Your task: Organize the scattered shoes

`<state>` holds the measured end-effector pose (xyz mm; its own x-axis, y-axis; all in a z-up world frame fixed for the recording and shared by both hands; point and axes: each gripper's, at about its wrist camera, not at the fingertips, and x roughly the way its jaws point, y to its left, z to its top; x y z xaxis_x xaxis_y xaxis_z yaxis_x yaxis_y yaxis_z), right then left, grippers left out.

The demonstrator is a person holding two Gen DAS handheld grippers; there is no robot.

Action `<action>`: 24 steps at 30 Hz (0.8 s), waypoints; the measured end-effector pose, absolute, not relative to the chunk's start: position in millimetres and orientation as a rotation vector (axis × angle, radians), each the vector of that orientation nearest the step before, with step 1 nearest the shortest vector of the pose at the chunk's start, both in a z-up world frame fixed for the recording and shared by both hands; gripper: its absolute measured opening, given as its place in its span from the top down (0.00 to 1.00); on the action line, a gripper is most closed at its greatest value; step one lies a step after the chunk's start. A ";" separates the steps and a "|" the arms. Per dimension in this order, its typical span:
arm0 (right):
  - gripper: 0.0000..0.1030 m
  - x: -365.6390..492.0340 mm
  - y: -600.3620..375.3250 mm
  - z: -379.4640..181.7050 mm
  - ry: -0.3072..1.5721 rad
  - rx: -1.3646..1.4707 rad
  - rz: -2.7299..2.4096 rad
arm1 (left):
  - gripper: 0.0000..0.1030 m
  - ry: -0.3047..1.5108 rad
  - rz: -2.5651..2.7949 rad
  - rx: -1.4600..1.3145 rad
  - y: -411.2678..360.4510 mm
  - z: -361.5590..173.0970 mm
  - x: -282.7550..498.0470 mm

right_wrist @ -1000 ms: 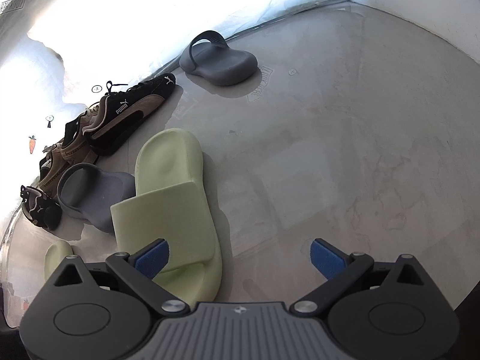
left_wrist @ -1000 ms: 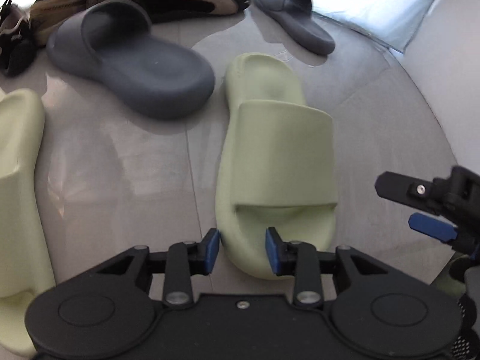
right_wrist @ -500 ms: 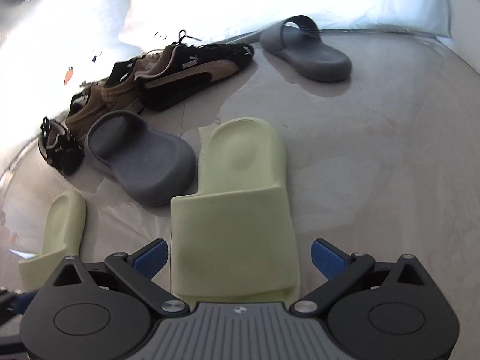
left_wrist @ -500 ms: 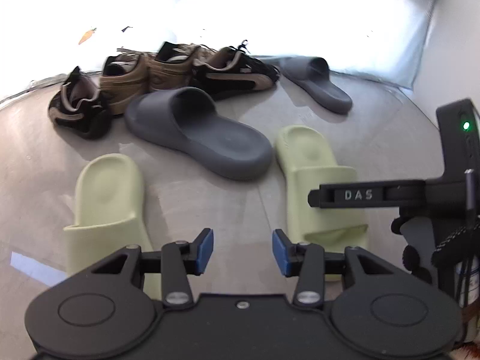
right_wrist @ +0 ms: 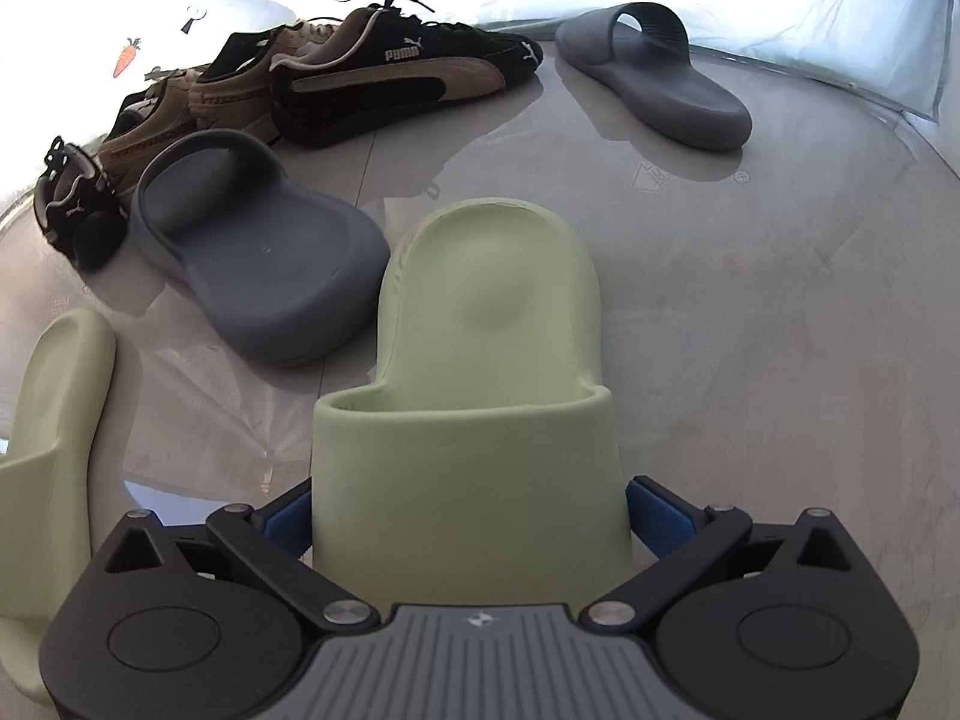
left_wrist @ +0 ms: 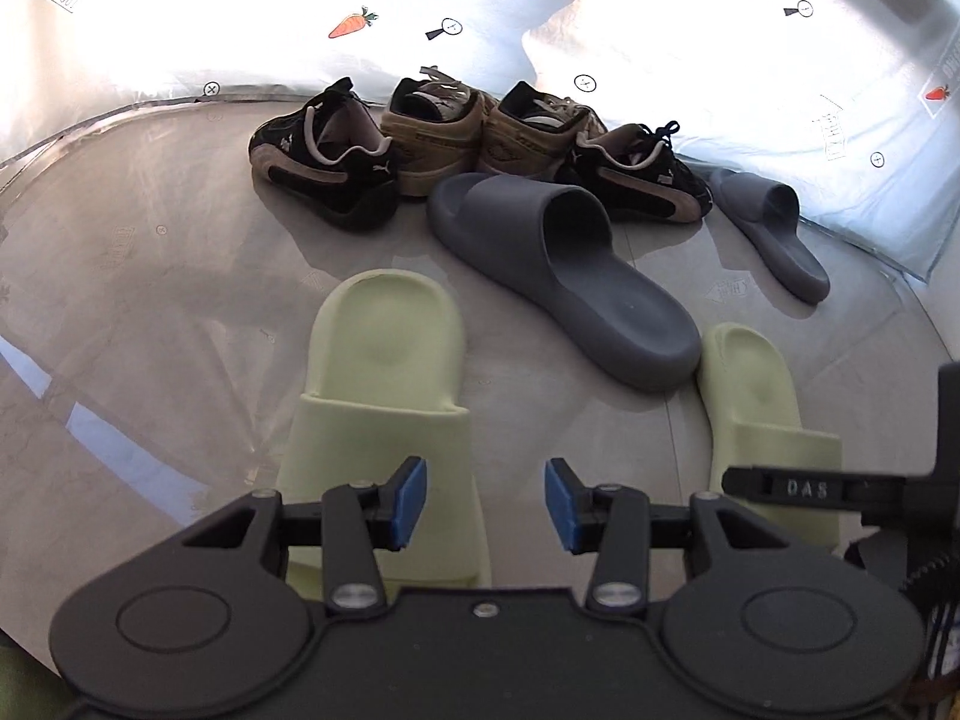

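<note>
Green slide (right_wrist: 474, 420) lies between right tongs (right_wrist: 471, 519), strap end flanked by both blue pads, contact unclear. Risk: soft strap squashes, slips out on lift. Grey slide (right_wrist: 252, 252) just ahead-left, toe nearly touching: drag could knock it. Left tongs (left_wrist: 485, 501) part-open, empty, above second green slide (left_wrist: 384, 396).

One slide (right_wrist: 474, 420) sits between the right claw's (right_wrist: 468, 519) jaws; its mate (right_wrist: 48, 420) lies left, sneakers (right_wrist: 384, 84) beyond.
</note>
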<state>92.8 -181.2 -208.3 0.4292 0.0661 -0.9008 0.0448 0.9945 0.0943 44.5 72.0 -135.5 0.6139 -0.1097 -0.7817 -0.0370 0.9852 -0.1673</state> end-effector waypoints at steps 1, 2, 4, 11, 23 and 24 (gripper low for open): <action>0.01 83.9 -176.2 -207.6 1.143 0.101 0.029 | 0.57 0.909 -0.037 -0.178 74.9 -135.0 44.3; 0.01 74.6 -169.4 -206.9 1.158 0.087 0.051 | 0.57 0.908 -0.032 -0.183 77.9 -134.6 44.0; 0.01 56.6 -154.4 -205.6 1.189 0.050 0.103 | 0.57 0.906 -0.022 -0.193 83.9 -133.9 43.4; 0.01 28.0 -108.4 -201.8 1.251 -0.067 0.260 | 0.57 0.902 0.011 -0.221 104.4 -132.3 41.2; 0.02 42.0 -77.2 -202.2 1.238 -0.059 0.303 | 0.57 0.920 0.010 -0.231 124.0 -137.4 39.3; 0.02 42.6 -72.4 -202.5 1.239 -0.067 0.316 | 0.57 0.918 0.011 -0.230 125.1 -136.7 39.1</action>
